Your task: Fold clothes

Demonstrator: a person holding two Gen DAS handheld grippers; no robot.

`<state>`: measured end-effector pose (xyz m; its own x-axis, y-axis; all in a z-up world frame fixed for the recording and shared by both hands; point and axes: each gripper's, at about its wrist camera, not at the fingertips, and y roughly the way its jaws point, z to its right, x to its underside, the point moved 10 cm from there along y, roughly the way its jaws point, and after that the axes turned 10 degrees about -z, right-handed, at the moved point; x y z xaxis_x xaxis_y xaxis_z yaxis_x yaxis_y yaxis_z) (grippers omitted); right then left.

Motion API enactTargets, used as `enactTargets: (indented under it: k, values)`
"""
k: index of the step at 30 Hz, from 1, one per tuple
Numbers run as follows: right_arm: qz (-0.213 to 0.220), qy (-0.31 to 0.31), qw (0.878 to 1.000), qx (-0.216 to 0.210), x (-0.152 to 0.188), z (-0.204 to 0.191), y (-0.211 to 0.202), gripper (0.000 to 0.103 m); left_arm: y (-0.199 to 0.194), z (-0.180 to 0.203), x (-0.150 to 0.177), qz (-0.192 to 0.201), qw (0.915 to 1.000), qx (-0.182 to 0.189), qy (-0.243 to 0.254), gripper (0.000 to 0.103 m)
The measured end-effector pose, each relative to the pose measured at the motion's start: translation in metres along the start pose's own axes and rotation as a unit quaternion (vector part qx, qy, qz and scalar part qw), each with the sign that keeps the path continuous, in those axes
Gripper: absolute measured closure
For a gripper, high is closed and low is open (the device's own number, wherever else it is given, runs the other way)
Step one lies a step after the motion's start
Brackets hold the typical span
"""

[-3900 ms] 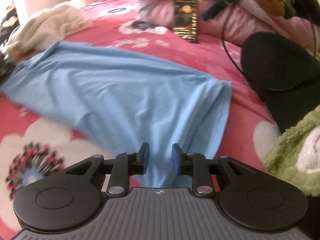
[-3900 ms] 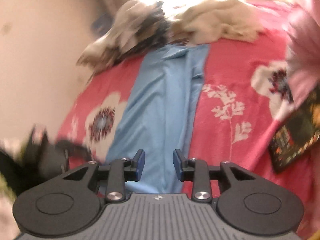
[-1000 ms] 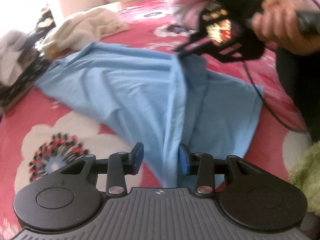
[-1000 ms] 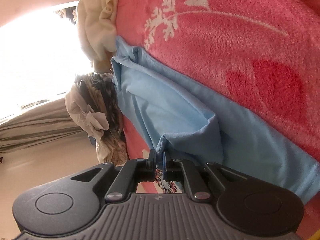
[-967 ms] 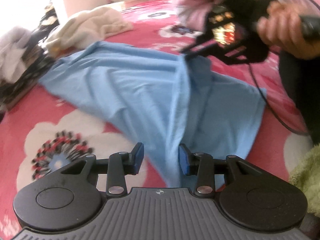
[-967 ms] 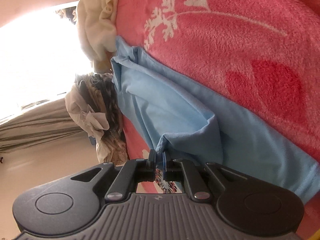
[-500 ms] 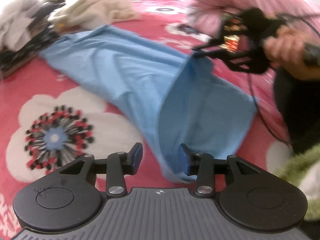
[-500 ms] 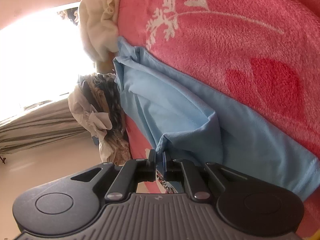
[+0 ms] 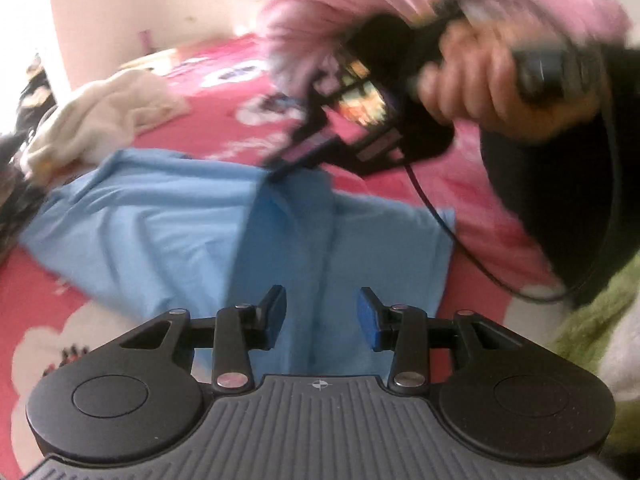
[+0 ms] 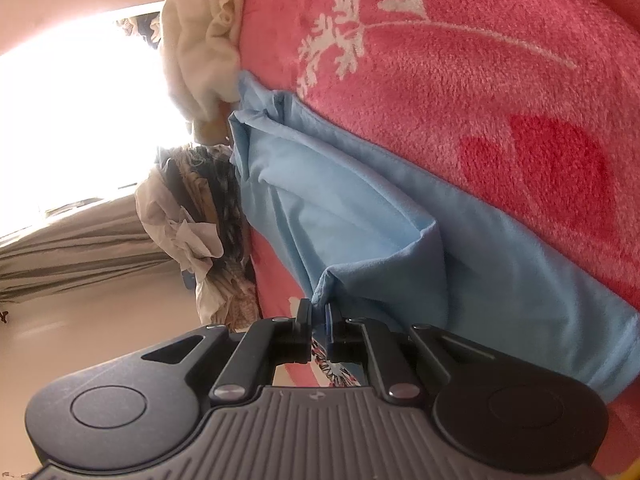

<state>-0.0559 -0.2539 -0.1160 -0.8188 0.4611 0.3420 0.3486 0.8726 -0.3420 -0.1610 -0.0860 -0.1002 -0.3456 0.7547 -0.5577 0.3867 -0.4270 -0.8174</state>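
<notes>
A light blue garment point(image 9: 160, 220) lies spread on the red flowered blanket point(image 9: 24, 276). My left gripper point(image 9: 322, 312) hovers open over the garment's near end, and its pads press on nothing. Farther back, a person's hand point(image 9: 472, 84) holds my right gripper point(image 9: 276, 174), whose tip pinches a raised fold of the blue cloth. In the right wrist view, my right gripper point(image 10: 319, 314) is shut on an edge of the blue garment point(image 10: 360, 208), which drapes away from it in a tented fold over the blanket point(image 10: 480, 80).
A cream garment point(image 9: 108, 116) and a dark patterned heap of clothes point(image 9: 12, 184) lie at the far left. A pink fluffy quilt point(image 9: 360, 8) lies behind, with a green fleece point(image 9: 592, 320) and the person's black-clad leg point(image 9: 560, 200) at the right. The right gripper's cable point(image 9: 460, 240) crosses the garment's right corner.
My left gripper has swung sideways and rolled, so both its fingers now stand over the blue cloth. The right gripper has kept still, shut on the same fold.
</notes>
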Motion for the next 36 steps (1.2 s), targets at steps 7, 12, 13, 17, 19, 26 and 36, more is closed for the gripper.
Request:
enactTargets:
  k: [7,12,13,17,19,26,36]
  values:
    - [-0.003,0.004,1.0,-0.003,0.001,0.003,0.003,0.096,0.025,0.012,0.009,-0.037,0.9967,-0.056,0.045,0.07]
    - [-0.003,0.007,1.0,-0.002,0.0,0.007,0.004,0.096,0.022,-0.001,0.018,-0.058,0.996,-0.066,0.016,0.076]
    - [-0.002,0.007,1.0,-0.002,0.0,0.007,0.003,0.096,0.022,-0.004,0.02,-0.062,0.996,-0.065,0.01,0.082]
    - [0.003,0.008,1.0,0.0,-0.001,0.009,0.001,0.096,0.022,-0.012,0.021,-0.066,0.9959,-0.06,-0.017,0.091]
    - [0.004,0.007,1.0,0.001,-0.002,0.009,-0.001,0.096,0.018,-0.014,0.02,-0.062,0.996,-0.057,-0.03,0.093]
    - [0.003,0.004,1.0,0.003,-0.001,0.009,0.0,0.096,0.005,-0.027,0.026,-0.059,0.994,-0.026,-0.089,0.096]
    - [0.004,0.004,1.0,0.007,0.0,0.011,0.004,0.096,-0.007,-0.058,0.033,-0.043,0.9796,-0.014,-0.196,0.103]
